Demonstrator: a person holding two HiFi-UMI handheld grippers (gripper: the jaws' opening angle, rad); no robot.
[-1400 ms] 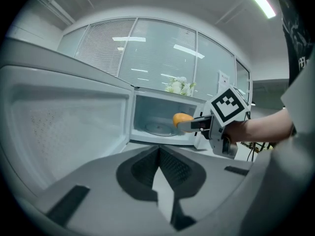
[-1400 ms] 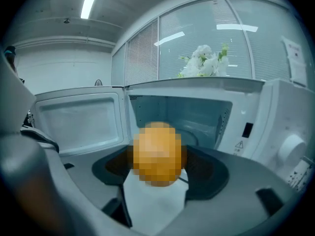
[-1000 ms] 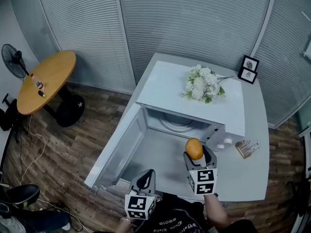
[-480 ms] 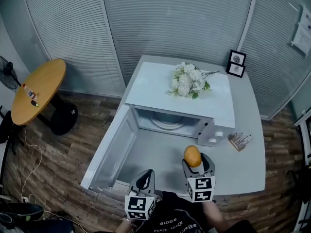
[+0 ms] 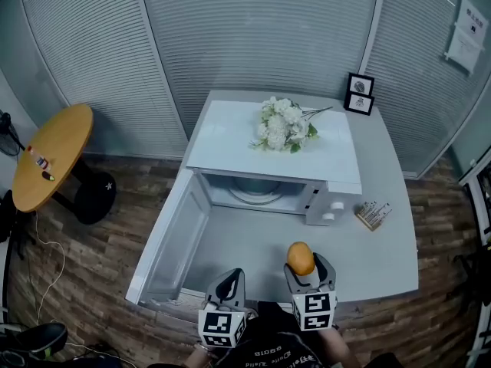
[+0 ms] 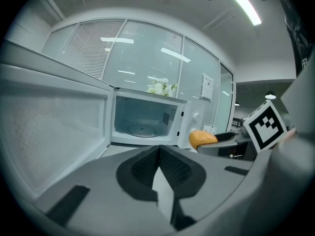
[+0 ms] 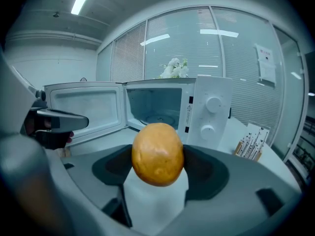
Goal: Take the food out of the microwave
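Observation:
A white microwave (image 5: 230, 146) stands on the grey table (image 5: 383, 175) with its door (image 5: 170, 232) swung wide open to the left. Only the glass turntable (image 5: 252, 192) shows inside its cavity. My right gripper (image 5: 301, 263) is shut on a round golden-orange piece of food (image 5: 300, 257), held over the table in front of the microwave's control panel. The food (image 7: 157, 154) fills the middle of the right gripper view. My left gripper (image 5: 229, 286) is shut and empty, near the table's front edge beside the open door. From the left gripper view the food (image 6: 202, 138) shows at the right.
White flowers (image 5: 280, 125) lie on top of the microwave. Two small picture frames (image 5: 359, 93) stand at the table's back right. A small box of sticks (image 5: 372, 214) lies right of the microwave. A round wooden table (image 5: 47, 156) stands on the floor at left.
My right gripper has drawn back from the microwave's mouth toward the table's front edge, carrying the food. The left gripper has barely shifted.

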